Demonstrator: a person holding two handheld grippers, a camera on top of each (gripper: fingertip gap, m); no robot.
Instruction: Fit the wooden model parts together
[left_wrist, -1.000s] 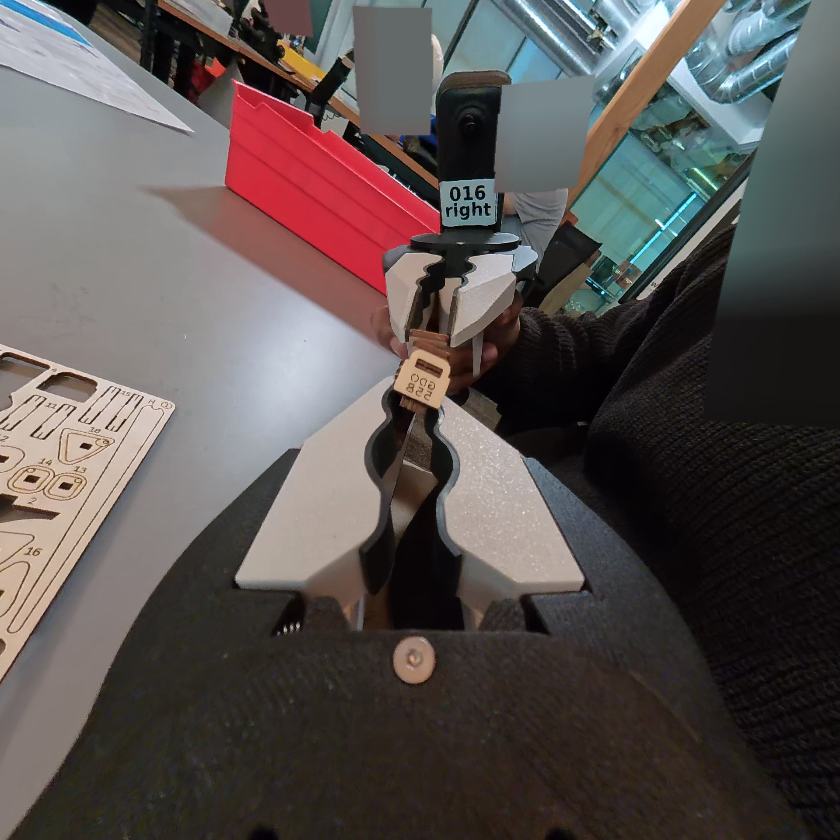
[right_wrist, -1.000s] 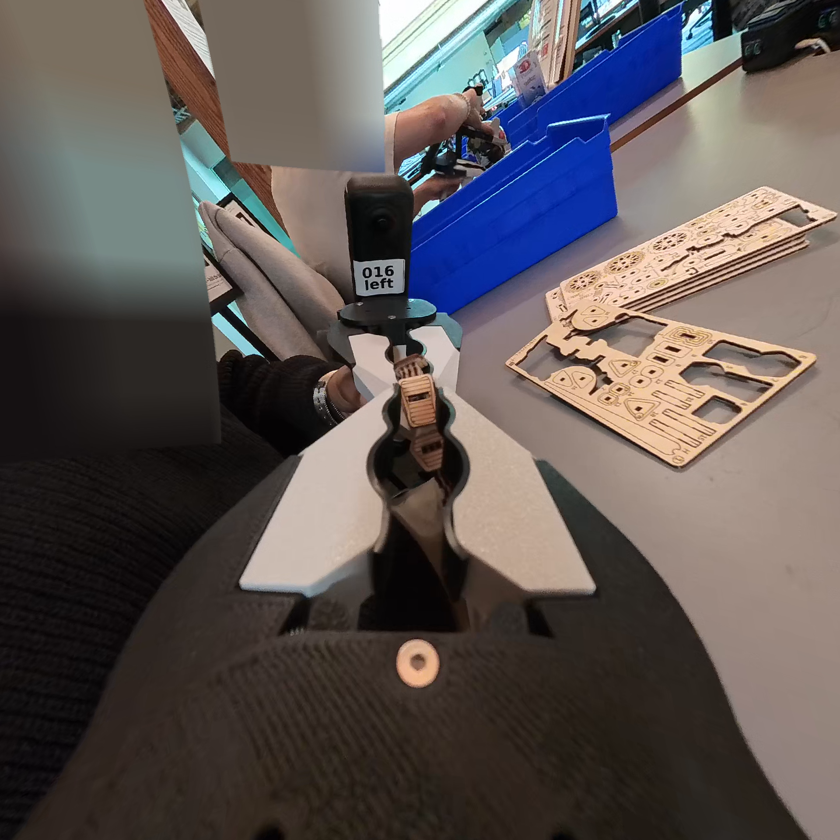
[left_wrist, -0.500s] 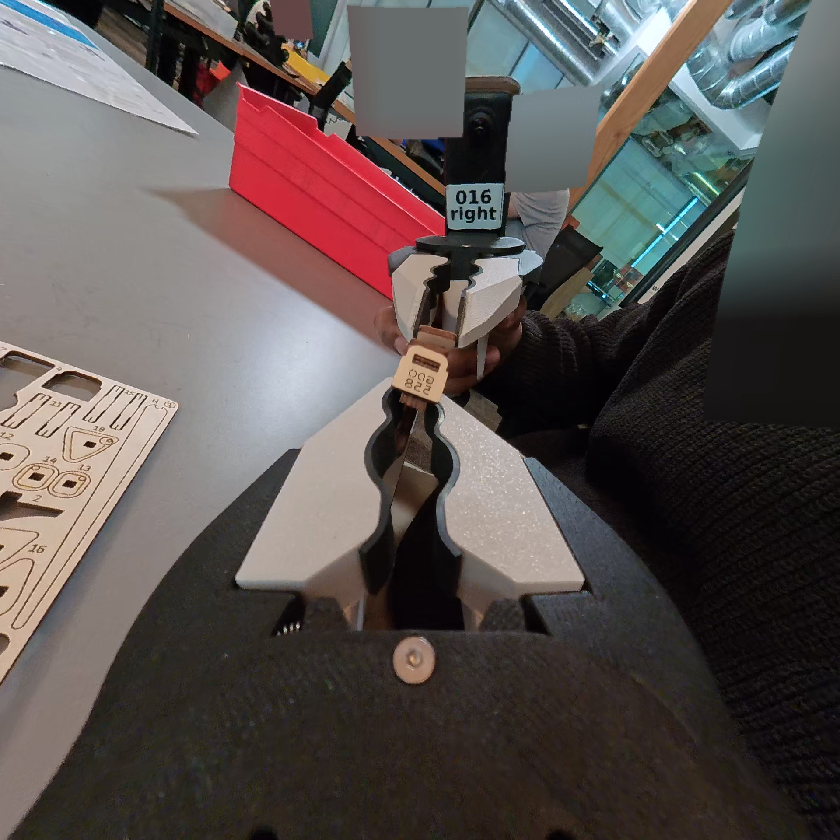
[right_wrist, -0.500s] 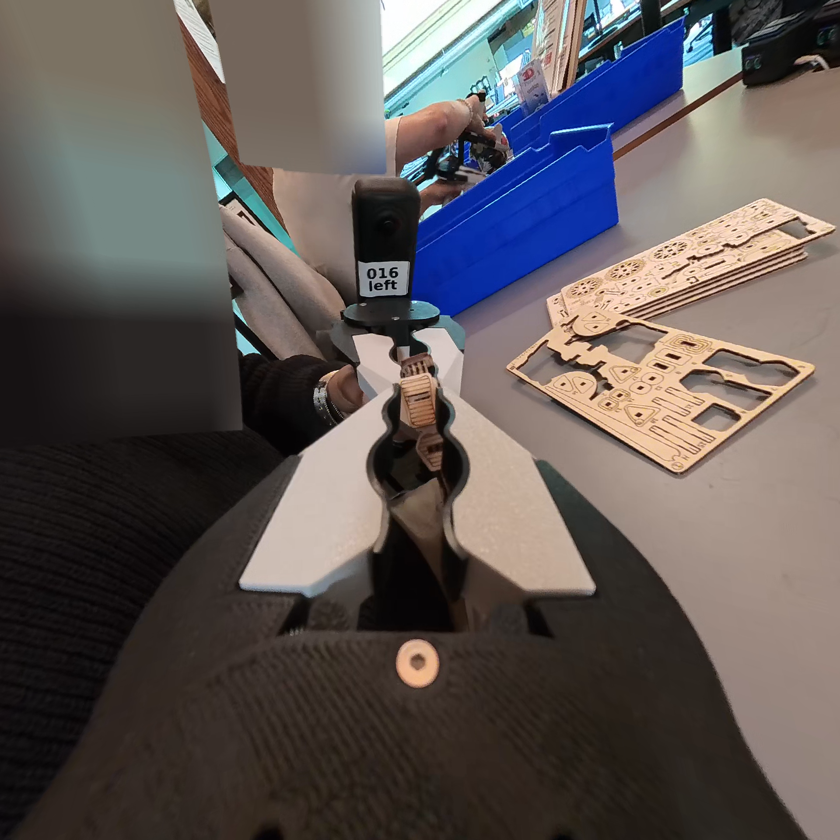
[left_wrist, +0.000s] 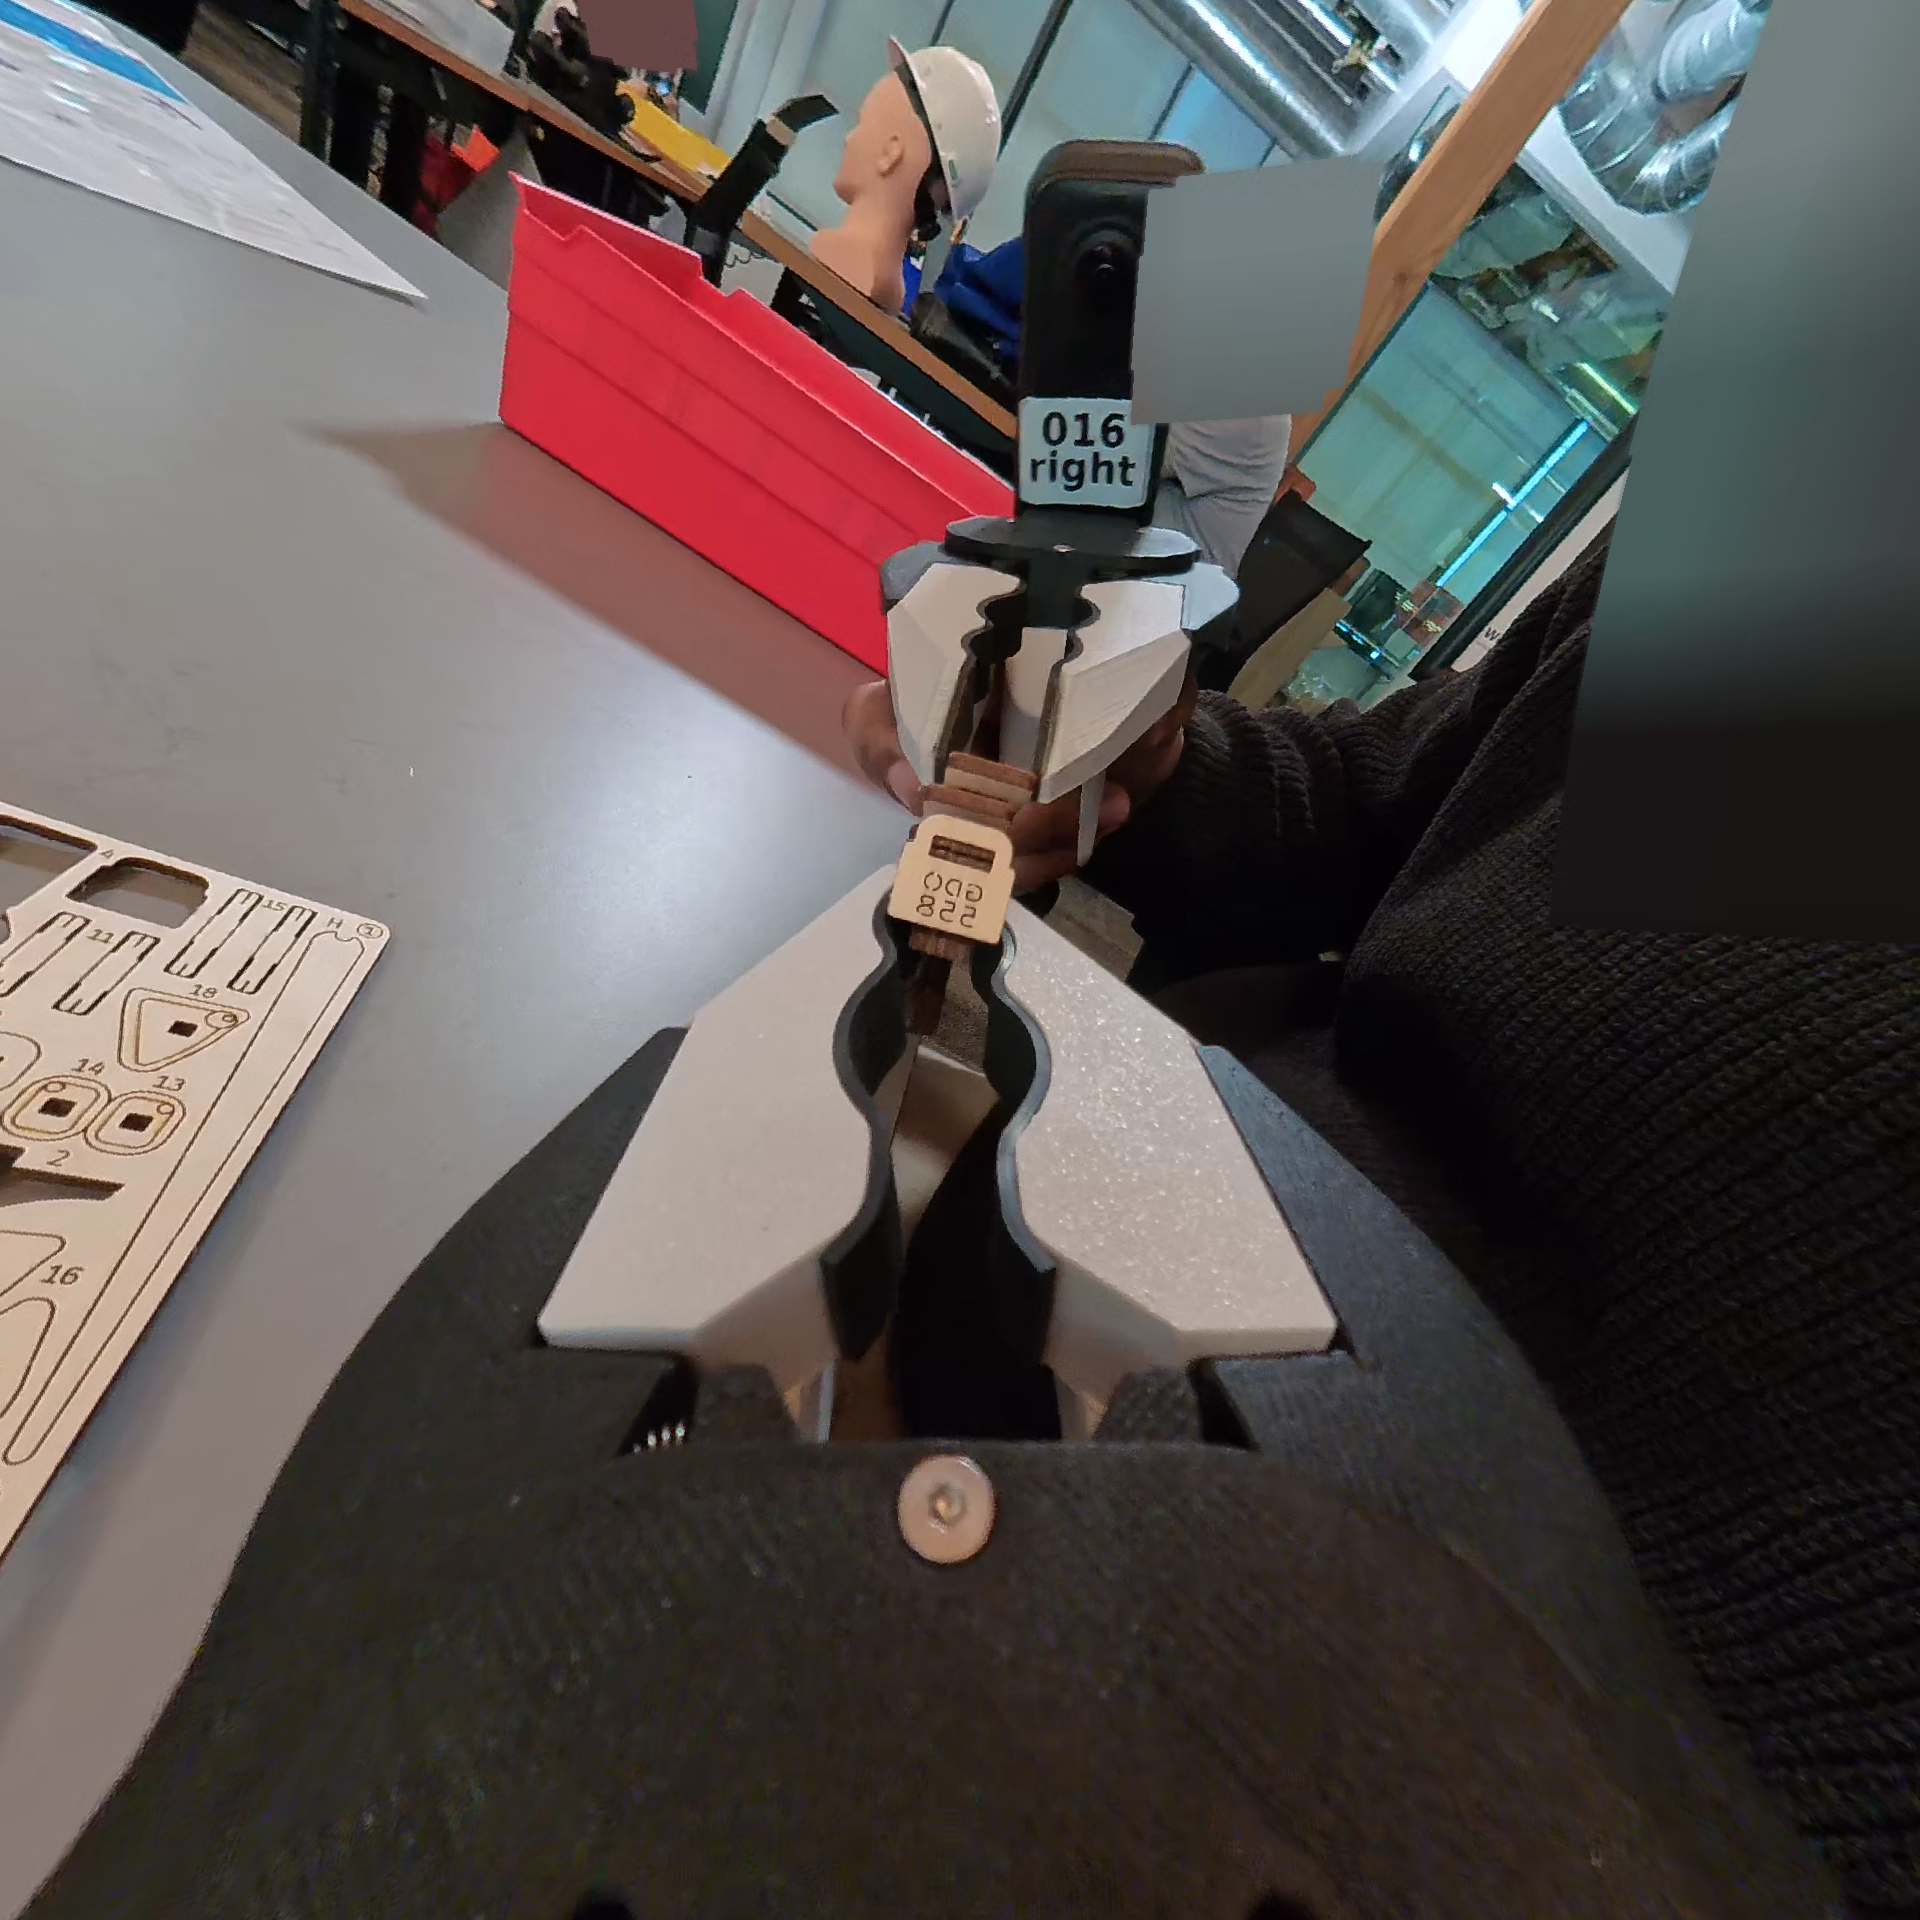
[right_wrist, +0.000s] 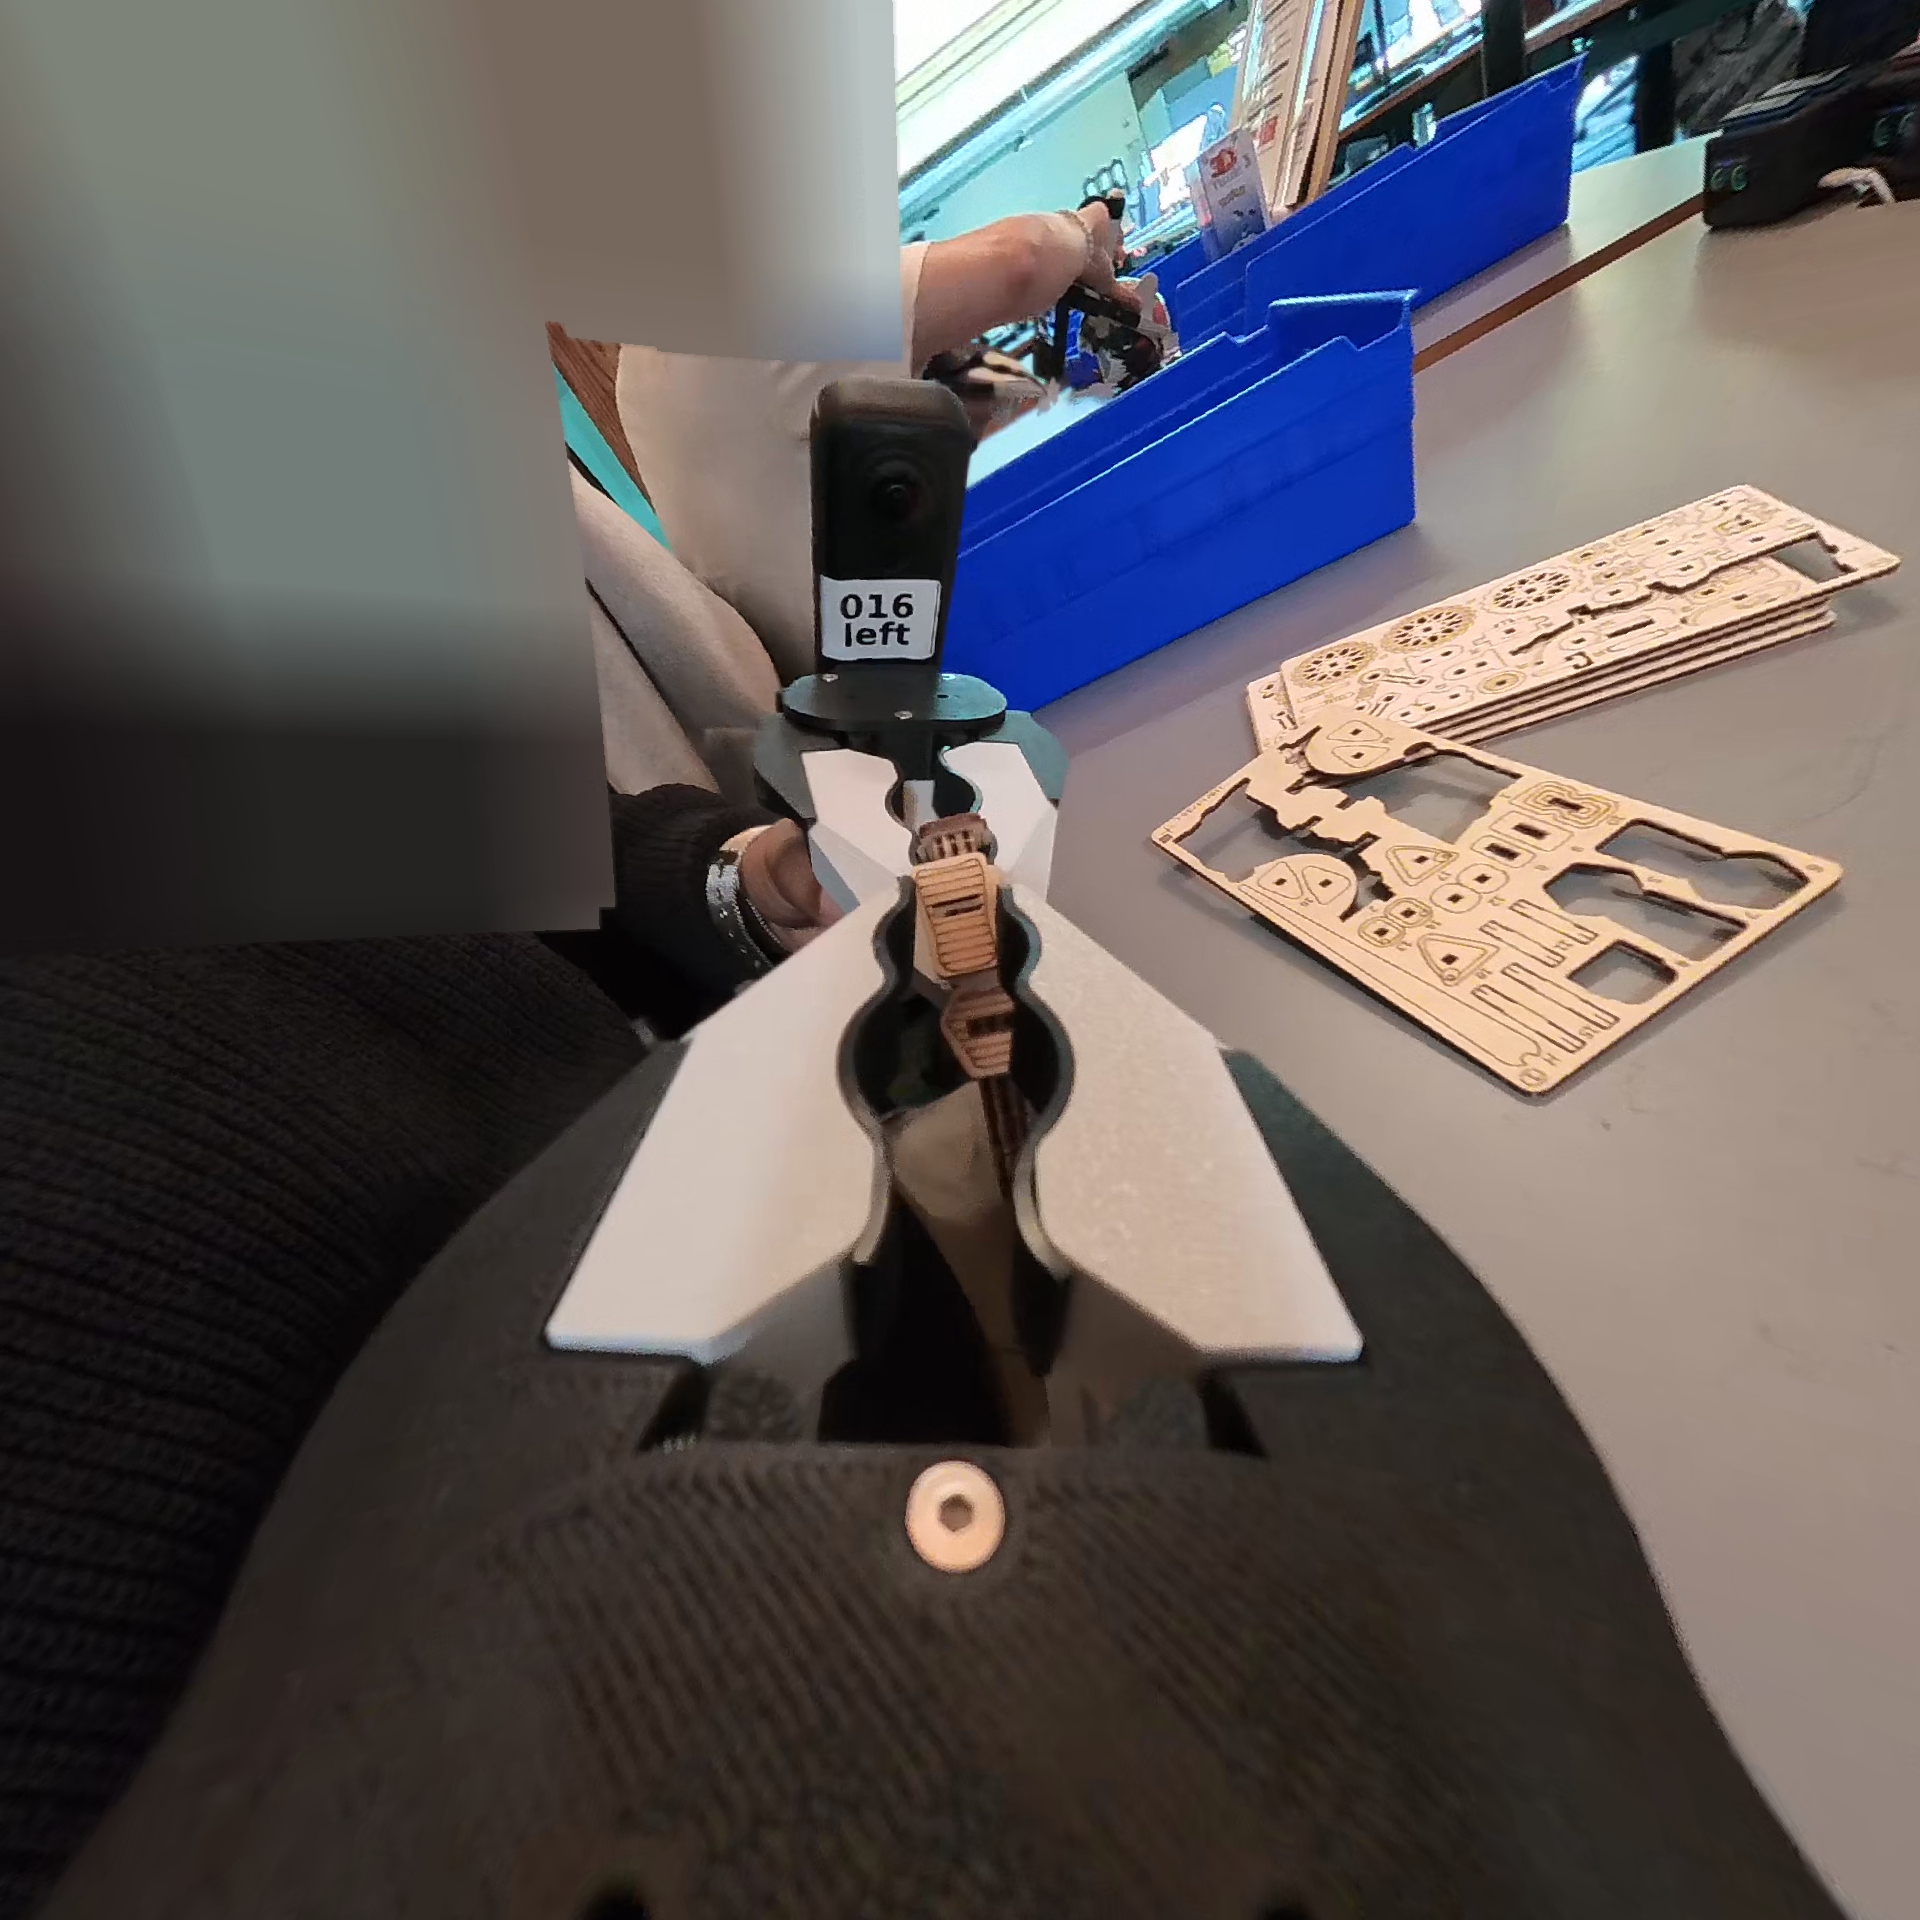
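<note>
My left gripper (left_wrist: 948, 940) is shut on a small wooden part, a tan engraved plate (left_wrist: 952, 883) with a brown stem running back between the fingers. My right gripper (left_wrist: 995, 774) faces it tip to tip and is shut on a stack of brown wooden layers (left_wrist: 979, 792) that touches the plate. In the right wrist view, my right gripper (right_wrist: 958, 902) is shut on a slatted wooden model piece (right_wrist: 958, 923). Its far end reaches the left gripper (right_wrist: 940, 831). Both are held above the table edge, near a person's dark sleeve.
A red bin (left_wrist: 727, 416) and a cut-out wooden sheet (left_wrist: 135, 1091) lie on the grey table (left_wrist: 416, 675) to the left. In the right wrist view there is a blue bin (right_wrist: 1195, 509), a punched sheet (right_wrist: 1507, 904) and a stack of sheets (right_wrist: 1558, 644). Another person's arm (right_wrist: 1008, 249) works behind. Left and right tips are no more than a few centimetres apart.
Both grippers keep their hold and stay tip to tip. The right gripper wobbled slightly up and back down; the wooden parts stay pressed together.
</note>
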